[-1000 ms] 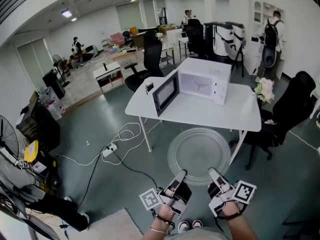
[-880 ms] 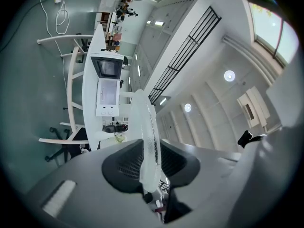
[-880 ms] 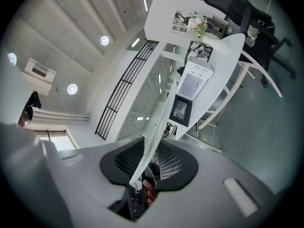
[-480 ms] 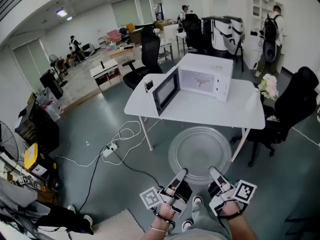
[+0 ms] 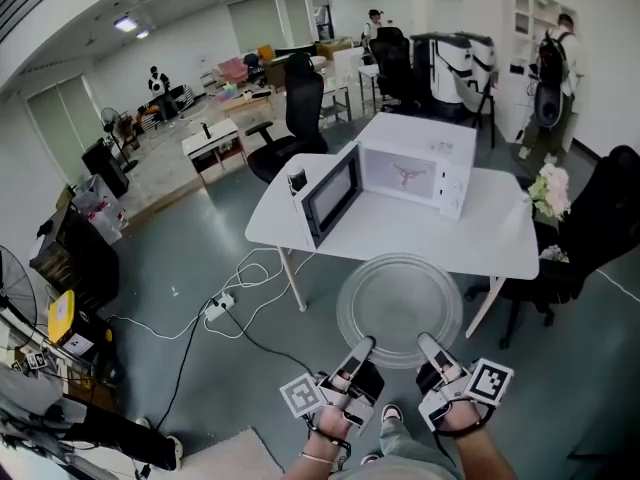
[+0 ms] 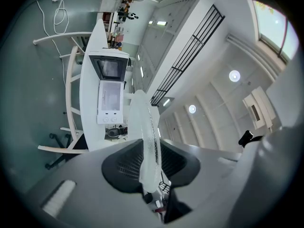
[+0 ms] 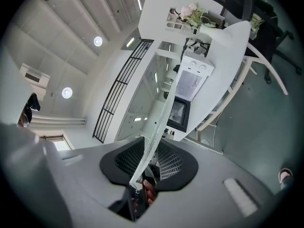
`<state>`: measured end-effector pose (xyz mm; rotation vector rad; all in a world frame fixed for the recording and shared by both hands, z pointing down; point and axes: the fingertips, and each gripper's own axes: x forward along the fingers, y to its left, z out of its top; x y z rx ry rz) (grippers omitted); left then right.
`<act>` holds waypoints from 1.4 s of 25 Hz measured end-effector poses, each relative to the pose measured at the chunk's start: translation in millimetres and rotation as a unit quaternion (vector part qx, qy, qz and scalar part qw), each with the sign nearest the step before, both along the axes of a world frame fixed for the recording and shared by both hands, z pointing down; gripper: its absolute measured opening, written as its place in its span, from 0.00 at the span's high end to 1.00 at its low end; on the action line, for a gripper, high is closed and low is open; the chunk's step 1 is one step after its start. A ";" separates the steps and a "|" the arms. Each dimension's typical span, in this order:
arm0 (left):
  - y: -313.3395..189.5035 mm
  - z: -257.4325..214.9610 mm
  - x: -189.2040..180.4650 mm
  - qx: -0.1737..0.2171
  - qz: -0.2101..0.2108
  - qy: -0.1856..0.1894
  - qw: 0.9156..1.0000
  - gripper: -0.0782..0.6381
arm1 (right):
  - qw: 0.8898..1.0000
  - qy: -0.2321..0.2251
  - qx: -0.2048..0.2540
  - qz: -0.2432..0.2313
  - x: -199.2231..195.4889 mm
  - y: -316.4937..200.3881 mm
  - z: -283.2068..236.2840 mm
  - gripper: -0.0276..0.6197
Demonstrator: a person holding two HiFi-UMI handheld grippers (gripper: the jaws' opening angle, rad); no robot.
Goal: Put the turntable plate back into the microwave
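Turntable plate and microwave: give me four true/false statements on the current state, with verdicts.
1. The left gripper and right gripper both clamp the near rim of the glass turntable plate. True.
2. The door of the microwave is shut. False: it stands open.
3. The turntable plate sits inside the microwave. False: it is held in the air, short of the table.
4. The microwave stands on the white table. True.
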<state>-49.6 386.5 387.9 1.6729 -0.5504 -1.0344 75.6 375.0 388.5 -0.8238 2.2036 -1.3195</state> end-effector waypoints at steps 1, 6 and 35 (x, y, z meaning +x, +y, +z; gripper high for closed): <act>-8.7 -1.0 1.7 0.000 -0.001 -0.001 1.000 0.78 | 1.000 -0.001 -0.001 -0.001 1.7 -9.0 -1.2 0.82; -53.0 -1.7 11.2 0.001 -0.006 -0.001 1.000 0.78 | 1.000 -0.012 0.000 -0.009 10.1 -54.6 -2.7 0.82; -212.7 21.8 29.3 -0.028 -0.032 -0.052 0.998 0.78 | 0.997 -0.050 -0.062 -0.020 32.2 -220.1 29.6 0.86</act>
